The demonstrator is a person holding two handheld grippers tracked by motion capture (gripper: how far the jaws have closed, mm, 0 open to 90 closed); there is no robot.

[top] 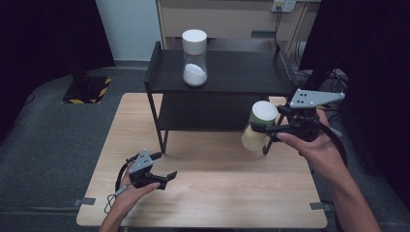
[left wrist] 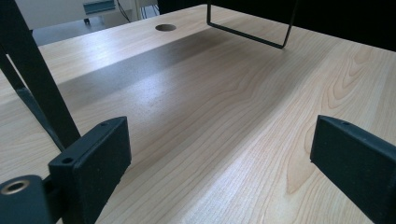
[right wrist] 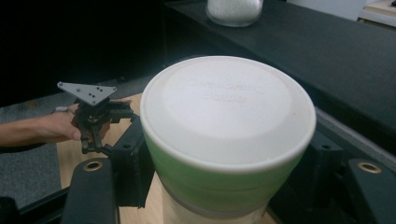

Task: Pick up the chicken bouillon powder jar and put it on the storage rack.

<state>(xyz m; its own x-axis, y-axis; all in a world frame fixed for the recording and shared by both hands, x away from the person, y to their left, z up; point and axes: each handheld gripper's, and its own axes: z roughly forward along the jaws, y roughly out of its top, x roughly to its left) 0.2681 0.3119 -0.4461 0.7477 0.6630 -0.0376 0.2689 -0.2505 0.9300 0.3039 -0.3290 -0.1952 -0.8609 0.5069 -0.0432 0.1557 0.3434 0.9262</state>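
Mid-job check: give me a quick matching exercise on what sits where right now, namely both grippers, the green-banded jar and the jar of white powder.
1. left gripper
2. right gripper
3. green-banded jar
4. jar of white powder

A. stands on the top of the black shelf
B. held off the table, beside the shelf
C. jaws open over bare wood
D. shut on a jar

Pairs: 1-C, 2-D, 3-B, 4-A

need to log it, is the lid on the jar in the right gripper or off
On: the white lid caps the green-banded jar clamped in the right gripper.
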